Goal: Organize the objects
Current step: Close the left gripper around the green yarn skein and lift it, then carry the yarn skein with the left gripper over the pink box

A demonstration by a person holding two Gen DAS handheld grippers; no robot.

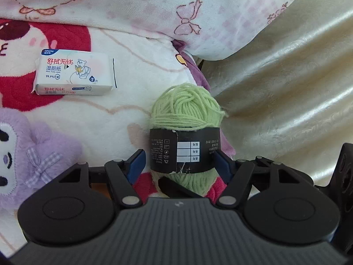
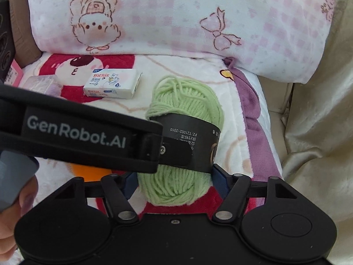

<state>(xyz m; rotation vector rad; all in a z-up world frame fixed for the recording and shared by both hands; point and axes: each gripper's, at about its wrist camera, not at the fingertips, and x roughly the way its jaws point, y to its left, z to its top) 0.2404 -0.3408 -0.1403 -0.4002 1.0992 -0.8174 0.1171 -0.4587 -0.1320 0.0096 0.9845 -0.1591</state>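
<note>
A light green yarn ball (image 1: 187, 110) with a black paper band (image 1: 185, 152) stands over a cartoon-print blanket (image 1: 123, 81). My left gripper (image 1: 179, 163) has its blue pads on both sides of the band and is shut on it. The same yarn ball (image 2: 185, 101) shows in the right wrist view. My right gripper (image 2: 174, 182) brackets its lower part with blue pads; the left pad is partly hidden. The left gripper's body (image 2: 77, 137) crosses in front. A white wet-wipe pack (image 1: 75, 76) lies on the blanket to the left; it also shows in the right wrist view (image 2: 112, 84).
A pink-and-white pillow (image 1: 154, 6) lies behind the yarn. A purple plush toy (image 1: 28, 154) sits at the left. A cream satin sheet (image 1: 286, 88) covers the right side. A purple cloth (image 2: 253, 114) lies beside the yarn.
</note>
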